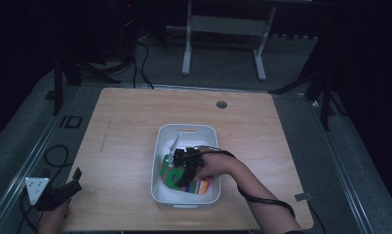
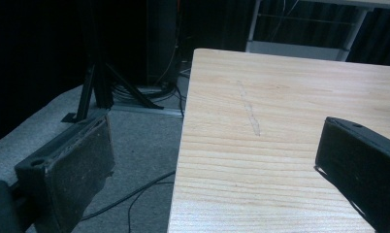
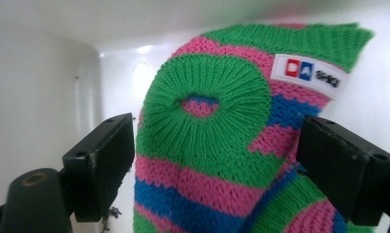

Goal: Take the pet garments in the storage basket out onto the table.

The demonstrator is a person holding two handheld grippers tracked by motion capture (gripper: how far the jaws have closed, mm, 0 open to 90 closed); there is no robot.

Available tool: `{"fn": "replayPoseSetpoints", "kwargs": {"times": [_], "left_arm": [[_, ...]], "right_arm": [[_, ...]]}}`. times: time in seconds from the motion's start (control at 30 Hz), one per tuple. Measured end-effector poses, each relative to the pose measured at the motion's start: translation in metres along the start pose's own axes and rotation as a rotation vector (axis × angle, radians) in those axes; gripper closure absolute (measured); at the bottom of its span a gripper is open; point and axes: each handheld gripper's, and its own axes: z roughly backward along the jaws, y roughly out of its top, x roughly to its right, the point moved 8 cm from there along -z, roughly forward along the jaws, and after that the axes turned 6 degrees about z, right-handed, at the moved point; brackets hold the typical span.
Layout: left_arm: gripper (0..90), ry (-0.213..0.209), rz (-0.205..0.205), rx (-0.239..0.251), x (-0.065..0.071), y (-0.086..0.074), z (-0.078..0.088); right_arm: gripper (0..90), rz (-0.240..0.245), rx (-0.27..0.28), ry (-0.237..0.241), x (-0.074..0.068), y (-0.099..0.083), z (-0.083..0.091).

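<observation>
Right tongs reach into the white tub for the striped sock

The right tongs (image 3: 212, 160) are released, one jaw on each side of the knitted sock (image 3: 217, 145), which lies in the white tub (image 1: 157, 161) in the middle of the worktop (image 1: 126, 126). To do it well, I think they should push down a bit, squeeze the thick heel part, not the little label (image 3: 312, 72), then lift straight up past the tub wall. The left tongs (image 2: 212, 165) are released too, resting at the near left corner of the worktop, holding nothing.
</observation>
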Motion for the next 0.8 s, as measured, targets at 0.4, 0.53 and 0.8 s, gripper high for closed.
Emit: {"fn": "replayPoseSetpoints", "kwargs": {"times": [0.4,0.53,0.8], "left_arm": [[1.0,0.003,-0.004,-0.002,0.0,0.0,0.0],[1.0,0.005,-0.003,-0.001,0.0,0.0,0.0],[0.9,0.004,0.0,0.0,0.0,0.0,0.0]], "right_arm": [[11.3,-0.007,-0.09,-0.024,0.002,0.0,-0.022],[19.5,0.005,-0.113,-0.069,0.004,0.0,-0.025],[61.6,0.052,-0.146,-0.198,0.013,0.001,-0.014]]}}
